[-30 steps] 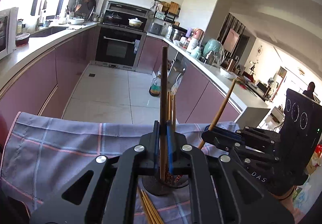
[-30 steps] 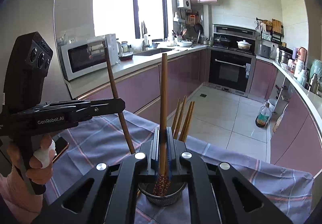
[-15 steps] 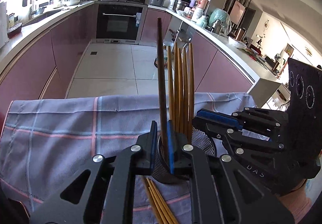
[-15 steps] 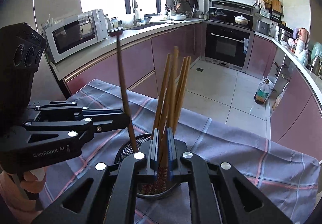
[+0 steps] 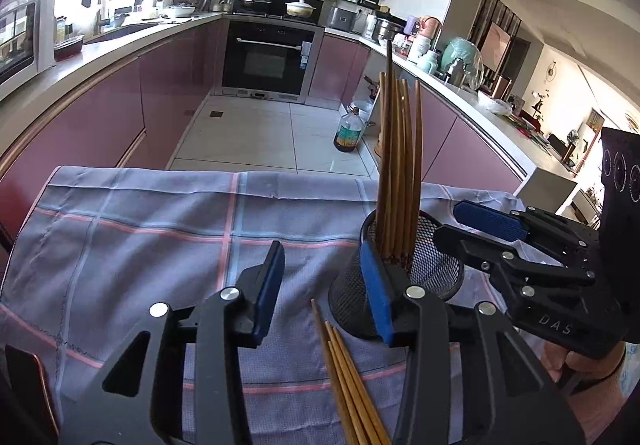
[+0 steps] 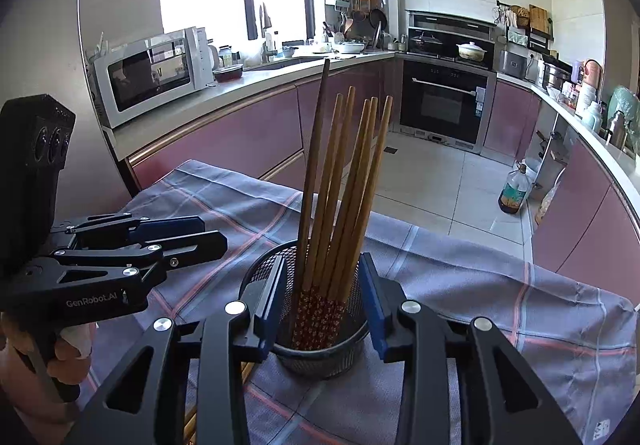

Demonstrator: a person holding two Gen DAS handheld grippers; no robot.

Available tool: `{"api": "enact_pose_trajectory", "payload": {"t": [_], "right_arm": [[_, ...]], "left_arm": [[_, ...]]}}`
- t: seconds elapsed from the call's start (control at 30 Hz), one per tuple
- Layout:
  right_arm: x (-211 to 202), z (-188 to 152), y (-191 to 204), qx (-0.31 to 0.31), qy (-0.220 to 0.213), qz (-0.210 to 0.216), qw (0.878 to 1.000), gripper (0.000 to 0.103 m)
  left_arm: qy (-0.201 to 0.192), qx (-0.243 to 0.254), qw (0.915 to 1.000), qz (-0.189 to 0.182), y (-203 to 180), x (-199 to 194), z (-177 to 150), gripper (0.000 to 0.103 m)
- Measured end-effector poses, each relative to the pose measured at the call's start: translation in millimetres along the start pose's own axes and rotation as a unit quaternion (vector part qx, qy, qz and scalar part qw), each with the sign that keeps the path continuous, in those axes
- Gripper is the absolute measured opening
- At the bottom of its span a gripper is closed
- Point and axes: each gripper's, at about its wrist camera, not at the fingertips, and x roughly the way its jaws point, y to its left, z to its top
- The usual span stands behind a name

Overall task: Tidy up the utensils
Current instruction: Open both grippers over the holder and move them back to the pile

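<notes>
Chopsticks [image 6: 340,197] upright in mesh holder [image 6: 320,349], red-patterned ends down, both hand-held grippers apart

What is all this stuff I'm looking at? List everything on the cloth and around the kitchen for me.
Mesh cup: one, black wire, standing on the cloth.
Chopsticks in the cup: six showing, five light wood and one dark, upright.
Loose chopsticks: about four, light wood, lying on the cloth beside the cup.
Cloth: one, grey-blue with pink checks, spread over the table.
Microwave: one, silver, on the counter by the window.
Oven: one, black, built in under the hob.
Oil bottle: one, dark contents, on the floor.
Left gripper: black with blue pads, open, empty.
Right gripper: black with blue pads, open, straddling the cup.
</notes>
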Motion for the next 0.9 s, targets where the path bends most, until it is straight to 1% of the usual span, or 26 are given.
{"api": "enact_pose_trajectory", "payload": {"t": [0.2, 0.33, 0.4, 0.53, 0.7, 0.77, 0.9], "right_arm": [[-17, -8, 12, -0.011, -0.018, 0.006, 1.000, 0.039], [-30, -18, 19, -0.016, -0.028, 0.024, 0.999, 0.040], [-34, -25, 23, -0.017, -0.023, 0.039, 0.999, 0.040], [-28, -43, 31, -0.019, 0.006, 0.052, 0.998, 0.040], [-5, -73, 38, -0.003, 0.063, 0.067, 0.996, 0.039], [2, -84, 39, 0.006, 0.078, 0.070, 0.995, 0.039], [13, -98, 40, 0.024, 0.101, 0.075, 0.992, 0.038]], "left_arm": [[-0.005, -0.002, 0.9997, 0.023, 10, -18, -22, 0.046], [-0.002, 0.005, 0.9995, 0.031, 12, -25, -38, 0.048], [0.004, 0.011, 0.9993, 0.035, 13, -28, -48, 0.048], [0.019, 0.020, 0.9990, 0.035, 14, -32, -66, 0.048], [0.040, 0.027, 0.9982, 0.035, 12, -29, -85, 0.048], [0.046, 0.032, 0.9978, 0.037, 10, -27, -90, 0.048], [0.061, 0.034, 0.9971, 0.028, 6, -22, -103, 0.048]]}}
